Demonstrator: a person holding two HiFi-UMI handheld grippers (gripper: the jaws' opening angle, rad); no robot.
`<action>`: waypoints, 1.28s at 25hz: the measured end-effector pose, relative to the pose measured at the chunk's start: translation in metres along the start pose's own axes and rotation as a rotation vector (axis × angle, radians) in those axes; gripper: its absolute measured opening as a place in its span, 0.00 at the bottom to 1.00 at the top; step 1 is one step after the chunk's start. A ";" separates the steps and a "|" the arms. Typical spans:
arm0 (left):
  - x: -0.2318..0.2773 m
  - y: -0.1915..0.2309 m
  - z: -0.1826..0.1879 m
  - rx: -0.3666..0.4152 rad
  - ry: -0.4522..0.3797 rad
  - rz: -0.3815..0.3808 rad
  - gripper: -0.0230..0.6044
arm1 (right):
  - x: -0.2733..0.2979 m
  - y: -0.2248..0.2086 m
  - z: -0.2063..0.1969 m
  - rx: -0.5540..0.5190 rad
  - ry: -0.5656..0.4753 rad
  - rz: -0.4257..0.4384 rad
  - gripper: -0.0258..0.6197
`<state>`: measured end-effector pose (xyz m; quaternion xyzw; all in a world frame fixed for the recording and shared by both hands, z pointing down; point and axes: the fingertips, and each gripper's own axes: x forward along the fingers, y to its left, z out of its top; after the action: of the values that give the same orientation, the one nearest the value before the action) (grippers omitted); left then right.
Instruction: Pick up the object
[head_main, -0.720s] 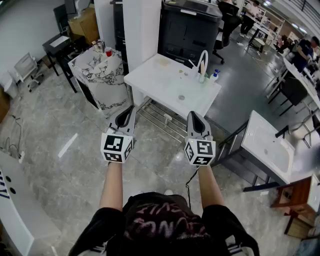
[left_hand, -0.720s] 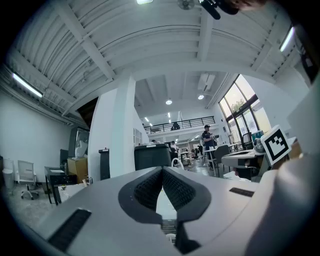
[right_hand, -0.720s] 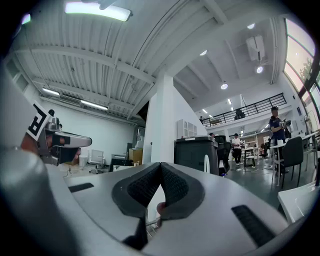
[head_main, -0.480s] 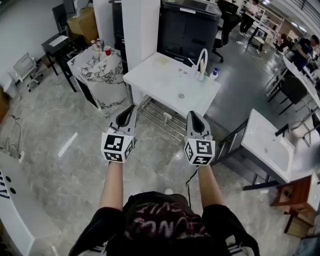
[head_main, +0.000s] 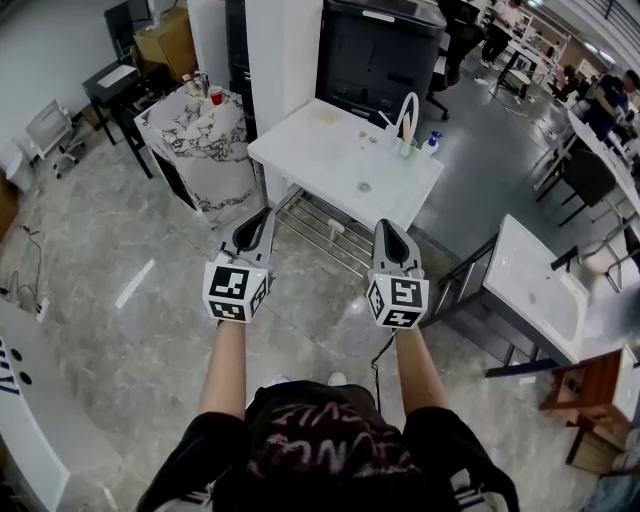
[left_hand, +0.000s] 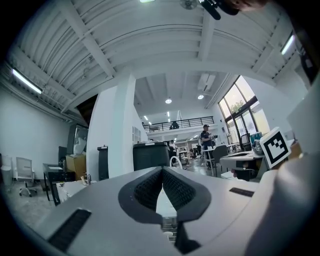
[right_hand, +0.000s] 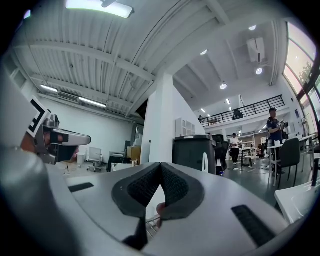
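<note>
Far ahead, on the white table (head_main: 320, 150), small bottles (head_main: 428, 146) stand, probably our object. Our left gripper (head_main: 262, 214) and right gripper (head_main: 386, 228) are closed and empty. We judge we must approach first, then open them.

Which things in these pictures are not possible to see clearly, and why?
- The small items on the white table: head view, too small to name.
- Same table: both gripper views, mostly hidden behind the shut left claw and right claw.
- Which object is to be picked up: no view shows it.
</note>
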<state>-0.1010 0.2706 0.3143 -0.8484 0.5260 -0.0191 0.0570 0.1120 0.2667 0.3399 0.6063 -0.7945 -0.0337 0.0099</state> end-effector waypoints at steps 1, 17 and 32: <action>-0.001 0.000 -0.001 -0.002 0.001 -0.003 0.06 | 0.000 0.001 -0.001 0.004 0.001 0.000 0.06; -0.021 0.026 -0.021 0.012 0.024 -0.060 0.06 | 0.009 0.046 -0.010 0.018 0.009 -0.014 0.06; 0.053 0.075 -0.052 0.031 0.060 -0.073 0.06 | 0.106 0.032 -0.034 0.054 0.011 -0.013 0.06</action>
<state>-0.1489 0.1864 0.3559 -0.8650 0.4960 -0.0546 0.0537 0.0551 0.1717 0.3728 0.6117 -0.7910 -0.0091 -0.0021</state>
